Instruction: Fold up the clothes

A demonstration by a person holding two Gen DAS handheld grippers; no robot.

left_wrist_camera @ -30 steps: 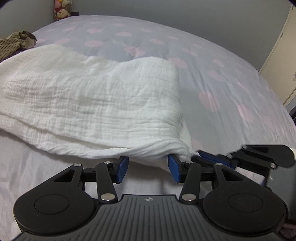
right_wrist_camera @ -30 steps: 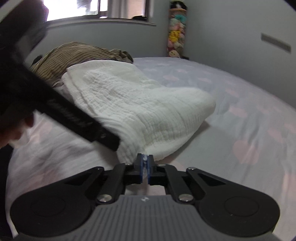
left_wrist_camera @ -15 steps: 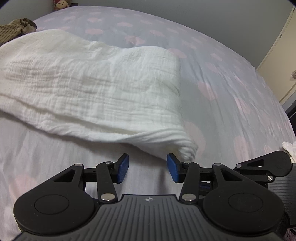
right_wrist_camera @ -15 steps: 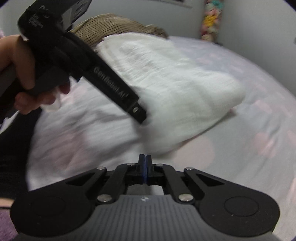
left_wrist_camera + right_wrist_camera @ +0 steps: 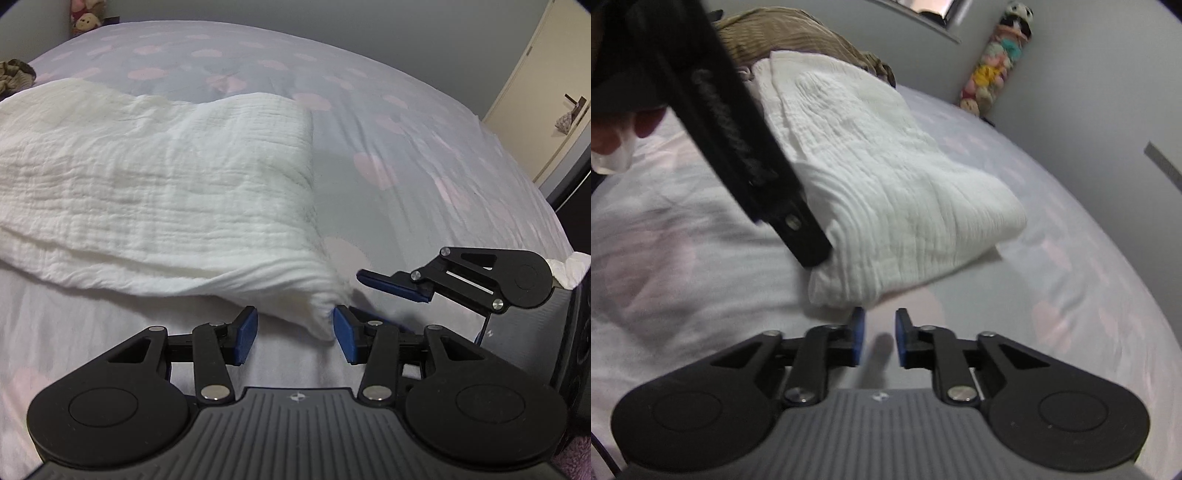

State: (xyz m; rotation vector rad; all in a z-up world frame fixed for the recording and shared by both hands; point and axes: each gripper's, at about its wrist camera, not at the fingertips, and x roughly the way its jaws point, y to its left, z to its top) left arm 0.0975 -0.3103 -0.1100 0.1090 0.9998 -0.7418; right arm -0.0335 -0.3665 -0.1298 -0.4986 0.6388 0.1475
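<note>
Lining up on the white cloth's (image 5: 155, 184) near corner at bottom centre, left gripper (image 5: 293, 334) closing but not yet pinching, probably for the next fold. Right gripper (image 5: 877, 338) opening on nothing, just below that corner.

the folded cloth (image 5: 166, 192) was white with a fine crinkled weave. the bedsheet (image 5: 406, 155) was pale lavender-grey, dotted with soft pink blotches. a brown striped garment (image 5: 798, 40) lay behind. both grippers were black with blue pads (image 5: 245, 334). the door (image 5: 546, 96) was cream, and the stacked plush toys (image 5: 997, 62) were multicoloured.
</note>
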